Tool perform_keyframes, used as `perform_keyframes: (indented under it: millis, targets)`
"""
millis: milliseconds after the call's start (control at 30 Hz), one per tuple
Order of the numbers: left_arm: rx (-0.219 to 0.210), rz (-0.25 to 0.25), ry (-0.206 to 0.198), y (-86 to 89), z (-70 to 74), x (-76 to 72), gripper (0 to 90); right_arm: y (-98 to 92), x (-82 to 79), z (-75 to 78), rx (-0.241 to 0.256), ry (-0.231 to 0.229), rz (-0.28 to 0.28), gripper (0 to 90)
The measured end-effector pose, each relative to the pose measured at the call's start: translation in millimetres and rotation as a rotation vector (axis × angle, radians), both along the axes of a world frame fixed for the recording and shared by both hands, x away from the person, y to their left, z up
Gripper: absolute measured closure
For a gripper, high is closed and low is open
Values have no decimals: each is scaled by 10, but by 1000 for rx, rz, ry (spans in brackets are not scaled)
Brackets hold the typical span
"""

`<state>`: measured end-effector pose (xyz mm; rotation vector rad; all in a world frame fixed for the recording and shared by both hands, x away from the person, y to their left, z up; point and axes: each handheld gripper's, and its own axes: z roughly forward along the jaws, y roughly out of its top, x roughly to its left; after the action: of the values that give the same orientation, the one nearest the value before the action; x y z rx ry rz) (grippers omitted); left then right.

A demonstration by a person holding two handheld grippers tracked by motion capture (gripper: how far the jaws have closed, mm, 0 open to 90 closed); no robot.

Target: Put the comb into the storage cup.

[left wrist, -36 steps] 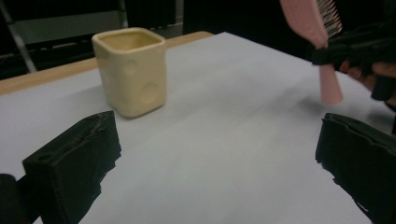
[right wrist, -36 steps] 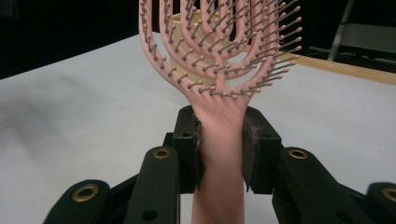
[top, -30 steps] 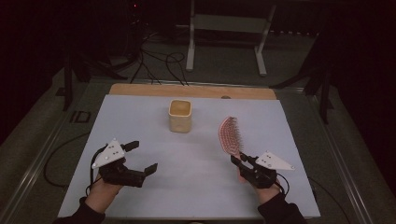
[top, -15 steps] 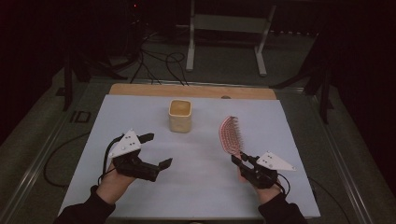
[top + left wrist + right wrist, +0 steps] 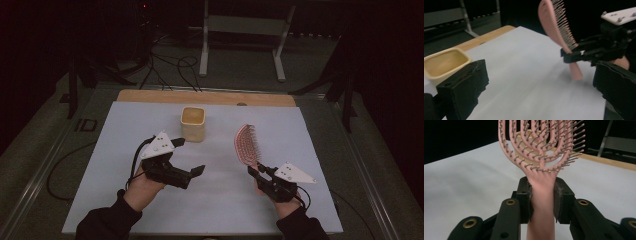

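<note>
In the high view, your right gripper (image 5: pixel 259 169) is clamping the pink hairbrush (image 5: pixel 247 144) by its handle above the counter (image 5: pixel 325 165), right of the yellow cup (image 5: pixel 192 123). Your left gripper (image 5: pixel 189 156) is hovering with jaws apart.

In the left gripper view, the hairbrush is tilting, bristles facing right.

In the right gripper view, its vented, branching head is showing ball-tipped bristles.
</note>
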<state>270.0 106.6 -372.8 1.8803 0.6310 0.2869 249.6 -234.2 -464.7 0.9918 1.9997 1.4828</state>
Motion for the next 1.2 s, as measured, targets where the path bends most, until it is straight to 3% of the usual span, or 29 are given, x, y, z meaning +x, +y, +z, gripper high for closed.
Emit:
perform_keyframes:
  millis: [300,500,767,1100,1200]
  targets:
    - [-10,-44,25,-319,71,48,3,2,2,-4,-5,-6,0,704]
    - [-40,-17,47,-533,147,71,3,-1,-2,0,-1,-4,2,704]
    - [-11,0,49,-787,236,141,3,-3,-4,2,-4,-14,3,704]
    - [-61,50,179,-975,181,364,25,-6,-2,1,-1,-10,6,704]
    - [-54,51,209,-1021,134,432,17,-6,1,2,-1,-13,7,704]
